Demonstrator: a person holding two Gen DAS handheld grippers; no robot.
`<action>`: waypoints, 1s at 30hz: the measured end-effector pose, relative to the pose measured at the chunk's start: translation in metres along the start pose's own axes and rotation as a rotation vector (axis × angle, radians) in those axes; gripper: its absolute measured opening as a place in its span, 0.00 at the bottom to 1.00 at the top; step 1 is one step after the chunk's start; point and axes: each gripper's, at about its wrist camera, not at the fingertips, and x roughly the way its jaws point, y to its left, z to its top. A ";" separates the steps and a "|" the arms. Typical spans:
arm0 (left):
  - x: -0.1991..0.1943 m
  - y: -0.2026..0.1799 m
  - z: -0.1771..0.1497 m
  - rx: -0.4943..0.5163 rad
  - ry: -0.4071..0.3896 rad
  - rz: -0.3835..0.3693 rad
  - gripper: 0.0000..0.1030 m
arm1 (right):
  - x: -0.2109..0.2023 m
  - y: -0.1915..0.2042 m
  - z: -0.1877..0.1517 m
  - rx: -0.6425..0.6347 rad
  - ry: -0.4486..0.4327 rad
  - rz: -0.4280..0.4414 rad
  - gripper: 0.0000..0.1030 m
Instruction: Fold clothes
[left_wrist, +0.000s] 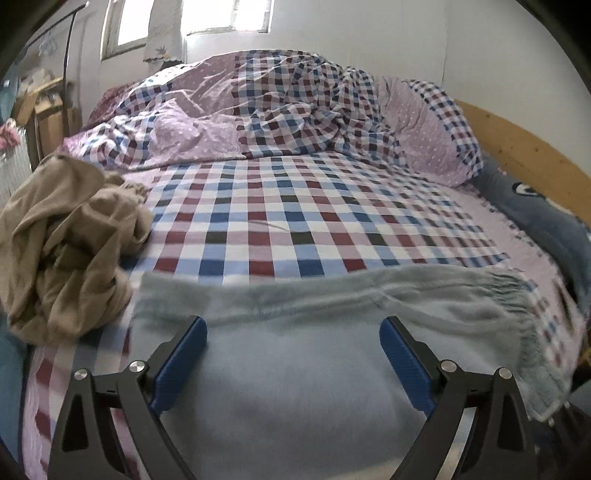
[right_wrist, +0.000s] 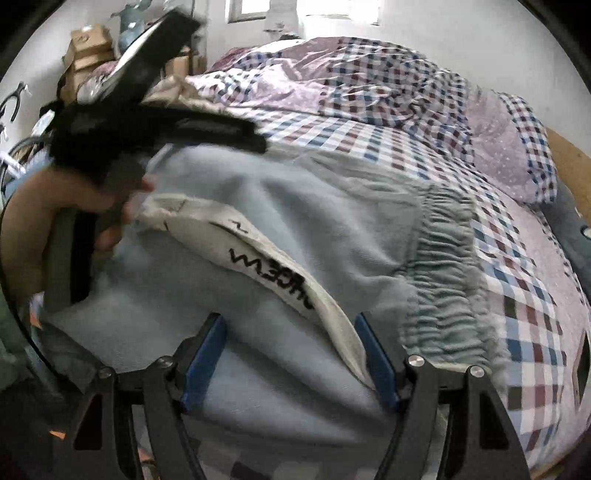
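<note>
Blue-padded fingers (left_wrist: 201, 332) of the left gripper (left_wrist: 293, 326) stand wide apart over the pale blue garment (left_wrist: 295, 369), which lies spread on the near edge of the bed (left_wrist: 280, 221); they clamp nothing. On the right gripper (right_wrist: 290, 325), fingers (right_wrist: 369, 343) are likewise apart, straddling a raised fold of the same garment, with its white printed label (right_wrist: 258, 254) running up from beside the right-hand pad. Its gathered waistband (right_wrist: 447, 280) lies to the right. Beyond, a hand (right_wrist: 55, 210) grips the other gripper's handle. Farther left sits a crumpled tan garment (left_wrist: 70, 243), then the checked quilt (left_wrist: 295, 99) heaped toward the wall.
</note>
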 end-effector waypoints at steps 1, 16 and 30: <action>-0.010 0.004 -0.003 -0.012 -0.007 -0.008 0.94 | -0.012 0.001 0.000 0.005 -0.037 0.010 0.74; -0.105 0.032 -0.096 -0.183 0.078 0.090 0.94 | 0.000 0.080 -0.041 -0.284 -0.013 0.170 0.73; -0.136 0.037 -0.151 -0.332 0.226 0.095 0.84 | -0.017 0.043 -0.024 -0.122 0.013 0.255 0.73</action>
